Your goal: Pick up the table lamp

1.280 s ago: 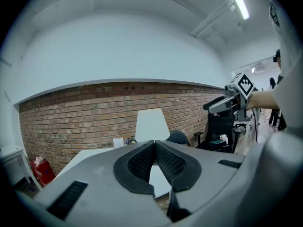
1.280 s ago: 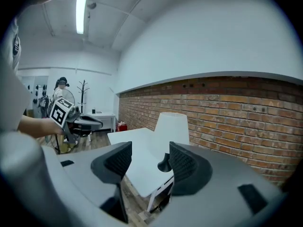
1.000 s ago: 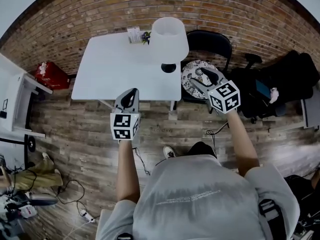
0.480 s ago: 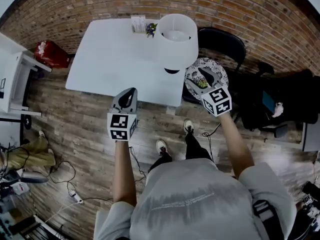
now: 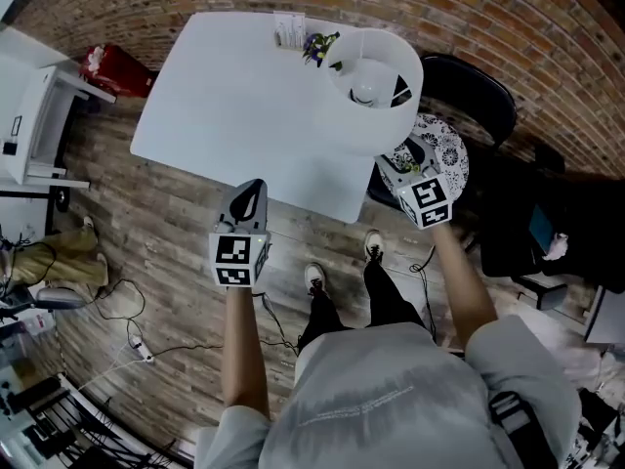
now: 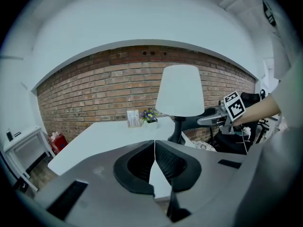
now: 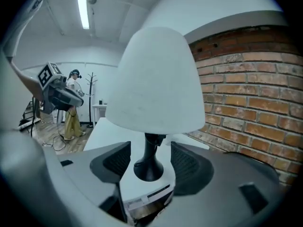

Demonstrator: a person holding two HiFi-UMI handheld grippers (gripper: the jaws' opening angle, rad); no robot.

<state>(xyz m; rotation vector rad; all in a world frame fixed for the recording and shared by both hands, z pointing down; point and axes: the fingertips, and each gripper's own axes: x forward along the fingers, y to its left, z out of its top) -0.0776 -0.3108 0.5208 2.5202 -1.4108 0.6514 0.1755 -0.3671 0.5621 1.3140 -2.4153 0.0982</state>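
Observation:
The table lamp has a white shade and a black stem and foot. It stands at the right end of the white table. My right gripper reaches in under the shade from the table's right edge. In the right gripper view its jaws stand open, and the lamp's black foot sits in the gap, touching neither pad. My left gripper hovers over the table's near edge, shut and holding nothing. The lamp is ahead of it to the right.
A small flower pot and a card stand sit at the table's far edge by the brick wall. A black chair with a patterned cushion is just right of the lamp. A red bag, a white shelf and floor cables lie to the left.
Both grippers have moved forward toward the table. The right one has slid in under the lamp shade, close to the foot. The left has stayed shut.

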